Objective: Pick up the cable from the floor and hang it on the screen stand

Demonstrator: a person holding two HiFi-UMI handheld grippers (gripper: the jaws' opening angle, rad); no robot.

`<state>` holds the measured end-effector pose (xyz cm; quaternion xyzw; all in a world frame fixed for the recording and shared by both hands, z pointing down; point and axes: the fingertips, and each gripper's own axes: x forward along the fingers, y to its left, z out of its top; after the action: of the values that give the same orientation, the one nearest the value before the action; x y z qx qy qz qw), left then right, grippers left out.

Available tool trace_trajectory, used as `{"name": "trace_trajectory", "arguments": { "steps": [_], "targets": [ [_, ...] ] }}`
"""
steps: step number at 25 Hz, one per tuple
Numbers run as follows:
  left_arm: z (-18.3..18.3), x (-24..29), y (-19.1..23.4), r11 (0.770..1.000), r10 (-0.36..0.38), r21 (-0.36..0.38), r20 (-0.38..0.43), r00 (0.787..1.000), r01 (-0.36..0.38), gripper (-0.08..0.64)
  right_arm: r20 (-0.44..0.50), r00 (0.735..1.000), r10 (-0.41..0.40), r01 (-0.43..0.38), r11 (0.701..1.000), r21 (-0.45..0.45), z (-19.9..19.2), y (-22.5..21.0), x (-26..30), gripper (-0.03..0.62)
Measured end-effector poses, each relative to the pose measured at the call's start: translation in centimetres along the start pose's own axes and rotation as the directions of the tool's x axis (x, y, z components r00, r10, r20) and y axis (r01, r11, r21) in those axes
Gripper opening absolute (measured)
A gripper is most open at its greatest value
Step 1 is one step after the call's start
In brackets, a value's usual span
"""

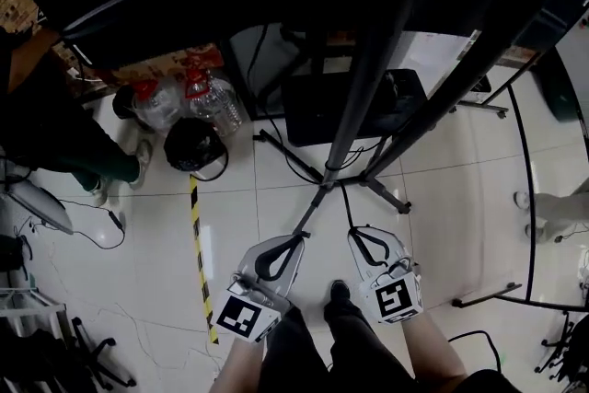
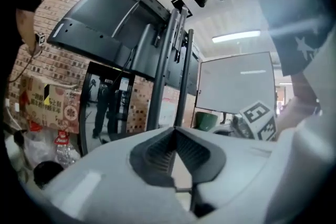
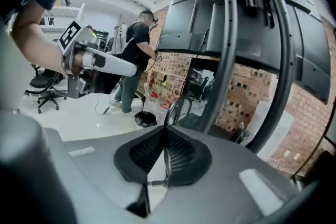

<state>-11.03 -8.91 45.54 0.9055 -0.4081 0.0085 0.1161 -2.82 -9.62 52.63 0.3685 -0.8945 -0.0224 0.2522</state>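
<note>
A thin black cable [image 1: 314, 209] runs up from my left gripper [image 1: 302, 236] to the foot of the screen stand [image 1: 368, 69]. It comes back down to my right gripper [image 1: 352, 232]. Both grippers are held close together, low in the head view, with their jaws shut on the cable. In the right gripper view the cable [image 3: 176, 107] arcs out of the shut right gripper [image 3: 165, 128] toward the stand's twin poles [image 3: 226, 60]. The left gripper [image 2: 175, 128] points at the stand [image 2: 168, 71] and the tilted dark screen [image 2: 105, 34] above it.
Water bottles [image 1: 207, 97] and a round black object [image 1: 193, 145] lie on the floor at the left, by a person's legs [image 1: 64, 143]. A yellow-black tape strip [image 1: 198, 244] crosses the tiles. A black box [image 1: 354, 106] sits behind the stand legs, and a curved frame [image 1: 529, 198] stands at the right.
</note>
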Motion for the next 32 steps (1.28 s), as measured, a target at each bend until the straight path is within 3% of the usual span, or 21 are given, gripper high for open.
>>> {"name": "trace_trajectory", "arguments": {
  "steps": [3,7,15,18,24,32],
  "targets": [
    [3.0,0.4,-2.4,0.998,-0.036,0.056,-0.007,0.999,0.037,0.003,0.072,0.997,-0.036,0.035,0.999,0.027,3.1,-2.5,-2.7,0.014],
    [7.2,1.4,-4.4,0.989,-0.078,0.130,0.020,0.997,0.075,0.003,0.145,0.988,-0.057,0.060,0.998,-0.011,7.1,-5.9,-4.9,0.014],
    [13.9,3.1,-7.8,0.982,-0.057,0.182,0.071,0.996,0.044,0.003,0.252,0.966,-0.061,0.091,0.990,-0.110,12.9,-10.0,-10.9,0.014],
    [15.1,3.7,-8.9,0.987,-0.041,0.160,0.086,0.995,0.027,0.003,0.310,0.949,-0.055,0.106,0.983,-0.150,15.2,-11.5,-13.7,0.014],
    [18.8,5.4,-12.3,0.980,-0.114,0.180,0.122,0.986,0.091,0.003,0.402,0.913,-0.064,0.159,0.965,-0.207,20.1,-14.9,-17.7,0.014],
    [25.8,4.4,-14.3,0.968,-0.178,0.202,0.145,0.973,0.147,0.003,0.522,0.843,-0.132,0.259,0.949,-0.179,28.1,-18.0,-22.7,0.014]
  ]
}}
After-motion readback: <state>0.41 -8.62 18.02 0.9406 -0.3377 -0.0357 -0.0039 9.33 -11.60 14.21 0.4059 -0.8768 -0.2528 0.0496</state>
